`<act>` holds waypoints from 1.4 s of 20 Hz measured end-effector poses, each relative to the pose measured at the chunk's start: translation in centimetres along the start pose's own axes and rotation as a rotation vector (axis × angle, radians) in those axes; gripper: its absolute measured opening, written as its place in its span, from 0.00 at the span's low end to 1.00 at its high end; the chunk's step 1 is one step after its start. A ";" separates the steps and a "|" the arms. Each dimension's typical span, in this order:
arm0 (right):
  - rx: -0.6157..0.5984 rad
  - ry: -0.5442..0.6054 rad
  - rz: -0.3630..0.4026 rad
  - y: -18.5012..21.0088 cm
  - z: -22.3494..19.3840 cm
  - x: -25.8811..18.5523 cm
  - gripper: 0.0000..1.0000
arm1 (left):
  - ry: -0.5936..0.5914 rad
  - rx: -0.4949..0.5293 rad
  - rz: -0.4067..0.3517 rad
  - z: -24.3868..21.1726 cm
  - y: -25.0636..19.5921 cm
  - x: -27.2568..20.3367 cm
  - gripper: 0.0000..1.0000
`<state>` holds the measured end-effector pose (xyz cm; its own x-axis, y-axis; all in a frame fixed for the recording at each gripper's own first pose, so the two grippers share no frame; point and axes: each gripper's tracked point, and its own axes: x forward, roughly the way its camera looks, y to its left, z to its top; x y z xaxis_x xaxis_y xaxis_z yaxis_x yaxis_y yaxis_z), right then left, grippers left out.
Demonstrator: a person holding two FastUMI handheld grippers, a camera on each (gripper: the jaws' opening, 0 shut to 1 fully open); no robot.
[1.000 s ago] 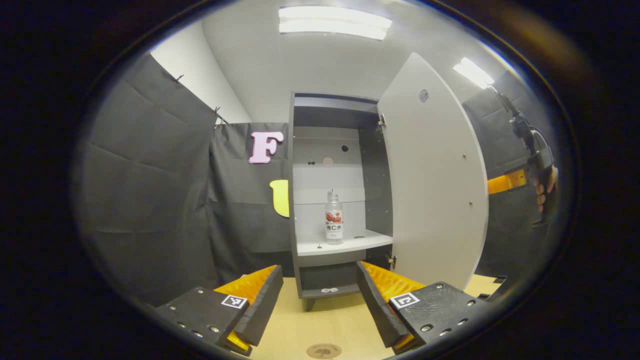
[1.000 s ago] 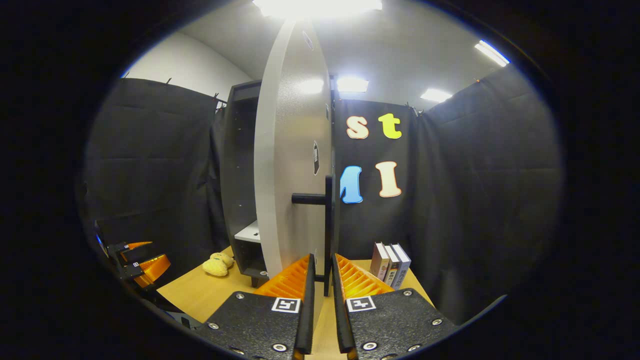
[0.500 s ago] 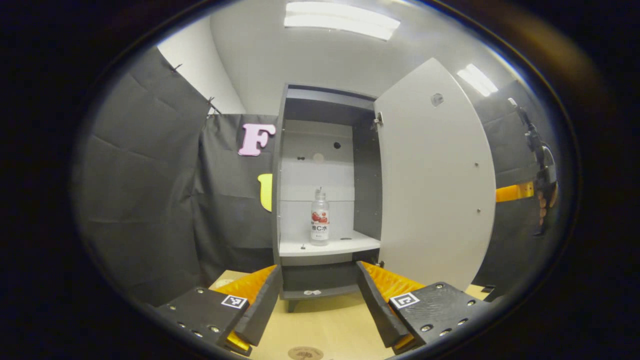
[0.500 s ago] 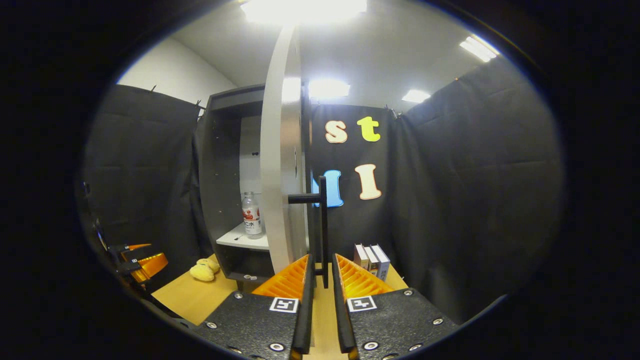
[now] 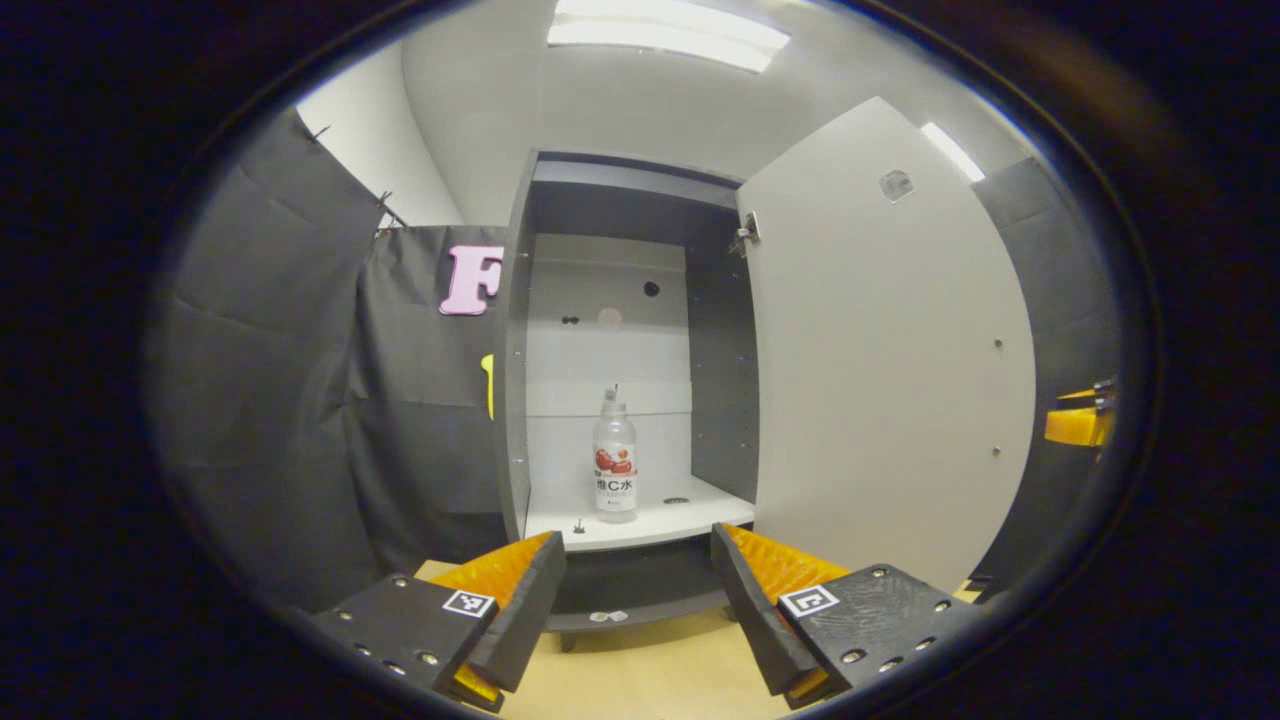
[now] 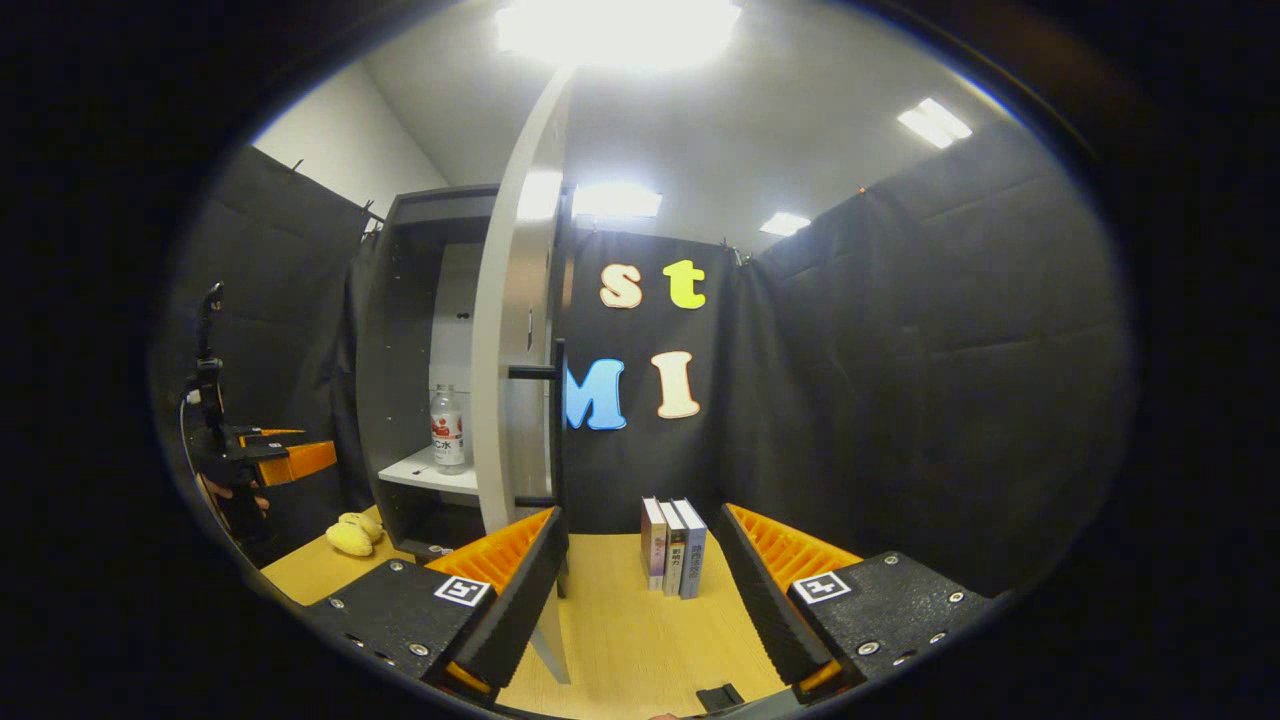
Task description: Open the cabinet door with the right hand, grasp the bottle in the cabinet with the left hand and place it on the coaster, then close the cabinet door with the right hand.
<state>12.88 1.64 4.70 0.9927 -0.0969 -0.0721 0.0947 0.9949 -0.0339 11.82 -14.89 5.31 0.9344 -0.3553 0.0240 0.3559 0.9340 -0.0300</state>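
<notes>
Open cabinet (image 5: 520,330), bottle (image 5: 614,470) inside

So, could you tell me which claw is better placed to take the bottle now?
The left claw: it is open and faces the bottle on the shelf, with the door swung wide. The right claw sits beside the door.

My left tool (image 5: 638,600) has two wedge-shaped fingers (image 5: 520,610) with ribbed inner faces. Each finger sits on a black, rough-textured block studded with silver screws, and each block carries a small square black-and-white marker near its inner corner. My right tool (image 6: 640,590) is built the same way, with the same screws and markers. Seen from the right gripper view, my left tool has a black handle with a thin black cable looping from its top.
</notes>
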 end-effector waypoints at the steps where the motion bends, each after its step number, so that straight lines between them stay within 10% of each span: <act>1: 0.006 0.004 -0.014 -0.6 -0.4 -0.3 0.94 | 0.008 -0.008 -0.005 0.0 -0.2 1.3 0.87; 28: -0.006 0.214 -0.216 -8.4 -9.0 -2.1 0.94 | 0.079 -0.002 0.088 -4.9 4.2 29.2 0.89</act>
<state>9.36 -6.73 -3.86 0.9114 -0.3100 -0.2707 0.3004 0.9507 -0.0773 40.62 -21.52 0.95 0.9601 -0.2736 -0.0580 0.2723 0.9617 -0.0301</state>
